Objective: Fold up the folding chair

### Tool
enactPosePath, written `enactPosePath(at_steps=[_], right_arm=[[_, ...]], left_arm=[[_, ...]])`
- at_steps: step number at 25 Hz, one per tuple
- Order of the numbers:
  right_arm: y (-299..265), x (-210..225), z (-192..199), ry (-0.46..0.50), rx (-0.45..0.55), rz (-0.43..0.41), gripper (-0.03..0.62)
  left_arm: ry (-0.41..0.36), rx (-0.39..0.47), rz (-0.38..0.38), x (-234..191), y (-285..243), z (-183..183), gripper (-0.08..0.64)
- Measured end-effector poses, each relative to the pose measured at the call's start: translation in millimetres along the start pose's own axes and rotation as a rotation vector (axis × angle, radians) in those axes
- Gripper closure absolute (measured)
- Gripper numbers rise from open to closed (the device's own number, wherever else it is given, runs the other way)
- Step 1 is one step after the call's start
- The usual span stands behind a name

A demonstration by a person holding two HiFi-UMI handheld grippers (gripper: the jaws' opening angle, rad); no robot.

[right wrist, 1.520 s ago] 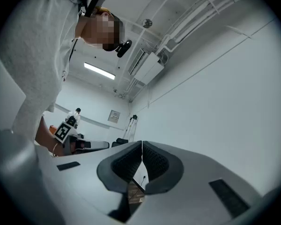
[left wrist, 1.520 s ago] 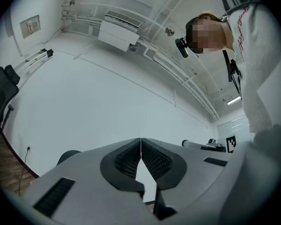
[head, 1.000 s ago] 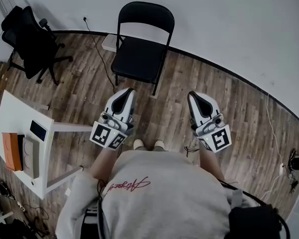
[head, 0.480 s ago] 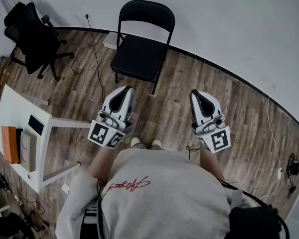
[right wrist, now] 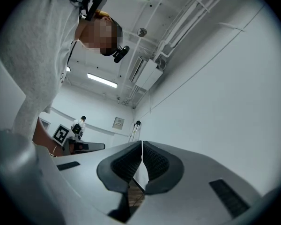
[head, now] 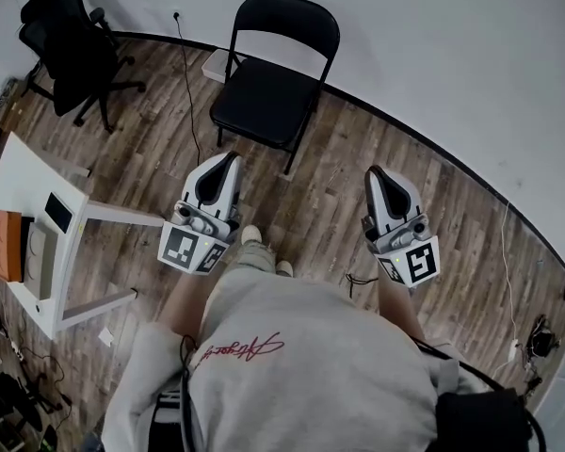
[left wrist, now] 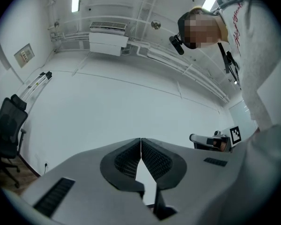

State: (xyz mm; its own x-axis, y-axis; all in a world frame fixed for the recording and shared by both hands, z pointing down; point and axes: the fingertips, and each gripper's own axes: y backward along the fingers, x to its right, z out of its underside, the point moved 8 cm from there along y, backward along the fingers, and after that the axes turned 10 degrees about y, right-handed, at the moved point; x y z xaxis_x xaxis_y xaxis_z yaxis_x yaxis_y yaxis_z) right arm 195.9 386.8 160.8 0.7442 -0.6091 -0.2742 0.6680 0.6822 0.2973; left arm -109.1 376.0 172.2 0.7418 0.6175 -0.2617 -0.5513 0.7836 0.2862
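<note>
A black folding chair (head: pixel 271 83) stands unfolded against the white wall, seat facing me, in the head view. My left gripper (head: pixel 228 160) is shut and empty, held in front of me short of the chair's front left leg. My right gripper (head: pixel 377 174) is shut and empty too, off to the right of the chair and apart from it. In the left gripper view the jaws (left wrist: pixel 140 141) meet tip to tip before the bare wall. The right gripper view shows its jaws (right wrist: pixel 142 145) closed, pointing slightly upward along the wall. Neither gripper view shows the chair.
A black office chair (head: pixel 71 43) stands at the far left. A white table (head: pixel 33 217) with an orange box (head: pixel 7 246) is at my left. A cable (head: pixel 188 83) runs from the wall across the wooden floor (head: pixel 339 177). More cables lie at the right (head: pixel 537 337).
The view has shifted closer to the chair as I step forward. Both grippers have moved slightly toward it and stay shut; the left has rolled a little.
</note>
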Motion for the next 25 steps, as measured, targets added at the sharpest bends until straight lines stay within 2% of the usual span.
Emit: enactPosePath(at_steps=[6, 12, 17, 20, 25], right_arm=[[-10, 17, 15, -0.029, 0.004, 0.013, 0.574], [-42, 40, 36, 0.018, -0.022, 0.011, 0.574], [-88, 68, 68, 0.008, -0.039, 0.039, 0.574], [-126, 86, 93, 0.012, -0.065, 0.058, 0.574], [-186, 113, 122, -0.029, -0.029, 0.108, 0.574]], left_arm=[[0.036, -0.001, -0.032, -21, -17, 9, 0.543], [0.061, 0.000, -0.001, -51, -63, 18, 0.543], [0.071, -0.015, 0.047, -87, -113, 29, 0.543], [0.109, -0.047, 0.073, -118, -144, 38, 0.543], [0.138, -0.110, 0.115, -160, -188, 50, 0.541]])
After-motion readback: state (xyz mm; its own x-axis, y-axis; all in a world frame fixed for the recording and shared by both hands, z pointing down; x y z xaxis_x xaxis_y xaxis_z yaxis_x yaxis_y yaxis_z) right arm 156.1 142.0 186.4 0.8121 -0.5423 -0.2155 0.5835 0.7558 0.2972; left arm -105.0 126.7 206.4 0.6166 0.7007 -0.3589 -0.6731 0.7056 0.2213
